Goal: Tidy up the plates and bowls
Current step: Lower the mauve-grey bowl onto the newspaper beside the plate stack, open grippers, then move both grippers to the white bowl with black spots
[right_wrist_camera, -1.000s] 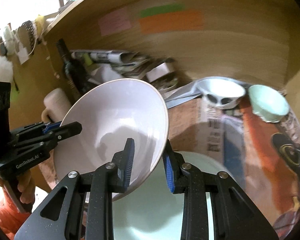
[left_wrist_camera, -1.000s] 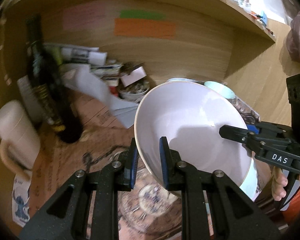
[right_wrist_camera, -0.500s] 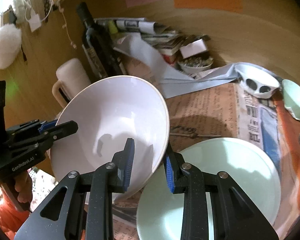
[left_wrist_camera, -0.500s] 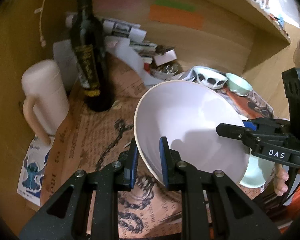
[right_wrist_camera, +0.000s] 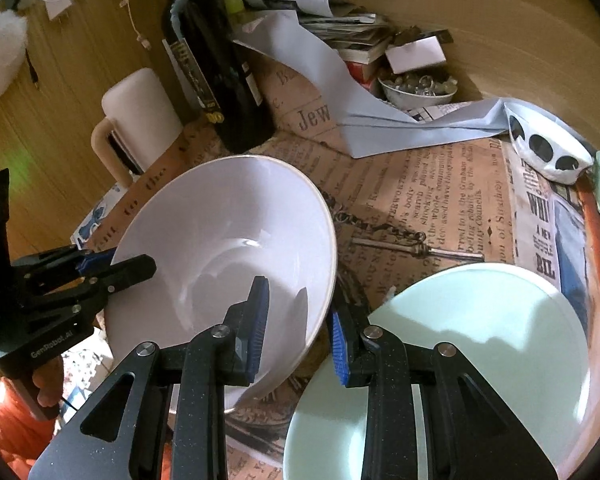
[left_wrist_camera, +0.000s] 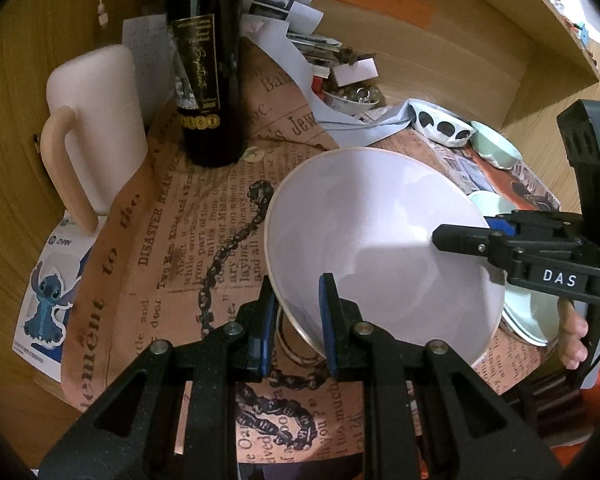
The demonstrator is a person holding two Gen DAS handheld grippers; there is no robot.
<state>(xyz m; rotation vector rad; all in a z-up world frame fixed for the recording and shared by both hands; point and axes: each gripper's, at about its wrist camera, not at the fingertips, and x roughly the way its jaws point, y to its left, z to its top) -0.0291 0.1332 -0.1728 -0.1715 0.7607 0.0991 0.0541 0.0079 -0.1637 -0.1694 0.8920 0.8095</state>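
A large white bowl is held tilted above the newspaper-covered table; it also shows in the right wrist view. My left gripper is shut on its near rim. My right gripper straddles the opposite rim with its jaws spread a little, the pads apart from the bowl wall. A pale green plate lies on the table under the right gripper. A black-spotted white bowl and a small pale green bowl sit at the far right.
A dark wine bottle and a pale pink pitcher stand at the far left. A small bowl of beads, folded paper and stacked magazines fill the back. Wooden walls enclose the left and back sides.
Both grippers and the white bowl have drawn back and up from the shelf, so more of the table shows. The right gripper's jaws have spread wider around the rim.
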